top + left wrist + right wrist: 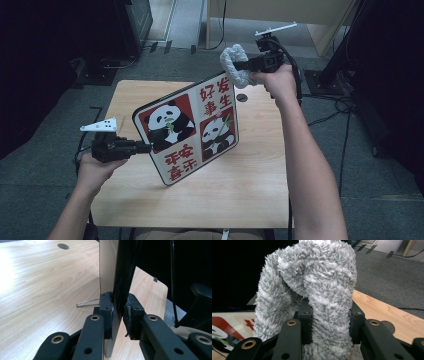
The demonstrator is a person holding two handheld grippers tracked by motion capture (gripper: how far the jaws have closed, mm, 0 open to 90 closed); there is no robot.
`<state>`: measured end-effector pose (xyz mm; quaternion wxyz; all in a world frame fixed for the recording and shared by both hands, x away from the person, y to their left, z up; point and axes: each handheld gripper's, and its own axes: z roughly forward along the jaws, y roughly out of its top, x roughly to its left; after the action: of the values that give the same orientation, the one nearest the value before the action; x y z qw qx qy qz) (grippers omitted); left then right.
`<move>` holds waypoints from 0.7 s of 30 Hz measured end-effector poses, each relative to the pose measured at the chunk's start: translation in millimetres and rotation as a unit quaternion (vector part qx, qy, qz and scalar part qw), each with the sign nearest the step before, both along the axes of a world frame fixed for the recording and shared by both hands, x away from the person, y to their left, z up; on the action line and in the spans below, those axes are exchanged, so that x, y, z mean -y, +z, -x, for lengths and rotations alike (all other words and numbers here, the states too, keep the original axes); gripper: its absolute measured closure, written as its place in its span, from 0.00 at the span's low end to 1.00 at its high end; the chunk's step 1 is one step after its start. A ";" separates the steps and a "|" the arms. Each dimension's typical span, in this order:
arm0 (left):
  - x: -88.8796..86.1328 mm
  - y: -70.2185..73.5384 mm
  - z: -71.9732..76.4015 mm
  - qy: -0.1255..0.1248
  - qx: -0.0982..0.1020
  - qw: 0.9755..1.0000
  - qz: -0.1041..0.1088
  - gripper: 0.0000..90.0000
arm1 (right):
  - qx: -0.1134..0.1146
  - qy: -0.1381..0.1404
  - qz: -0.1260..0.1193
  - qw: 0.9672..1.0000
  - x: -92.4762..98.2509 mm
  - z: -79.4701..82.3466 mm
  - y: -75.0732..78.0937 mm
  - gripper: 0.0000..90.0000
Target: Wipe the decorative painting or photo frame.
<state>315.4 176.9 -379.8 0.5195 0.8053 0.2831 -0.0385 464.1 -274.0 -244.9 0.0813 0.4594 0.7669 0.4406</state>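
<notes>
My left claw (145, 147) clamps the propped panda-printed picture board (190, 131); my right claw (243, 64) grips the fluffy grey cloth (235, 64) at its top corner, wiping not begun.

A light wooden table with rounded corners (260, 165) stands in the middle of the scene on a grey carpeted floor (45, 165). A small round cable hole (241, 97) sits near the table's far right edge. Dark black furniture (60, 35) fills the far left, and a black stand base (330, 82) rests on the floor at the far right. Black cables (345, 107) trail across the carpet on the right. A pale wooden panel (280, 12) rises at the far side.
</notes>
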 end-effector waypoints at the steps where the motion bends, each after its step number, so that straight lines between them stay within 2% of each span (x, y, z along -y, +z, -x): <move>1: -0.1 0.0 0.0 -0.001 0.000 1.000 -0.001 0.88 | 0.000 0.000 0.000 1.000 1.6 0.0 -2.8 0.73; 8: 0.1 -0.1 -0.2 0.000 0.000 1.000 0.000 0.88 | -0.019 -0.003 0.010 1.000 10.2 0.0 -19.8 0.73; 12: -0.2 -0.3 -0.3 0.000 0.000 1.000 0.000 0.87 | -0.021 -0.004 0.000 1.000 11.7 1.1 -28.2 0.73; 21: 0.0 -0.3 0.4 0.002 0.001 1.000 0.000 0.88 | -0.019 -0.003 -0.002 1.000 13.3 6.0 -39.8 0.73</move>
<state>314.9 176.9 -380.1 0.5196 0.8050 0.2841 -0.0366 458.1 -287.3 -284.7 0.0674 0.4699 0.7662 0.4330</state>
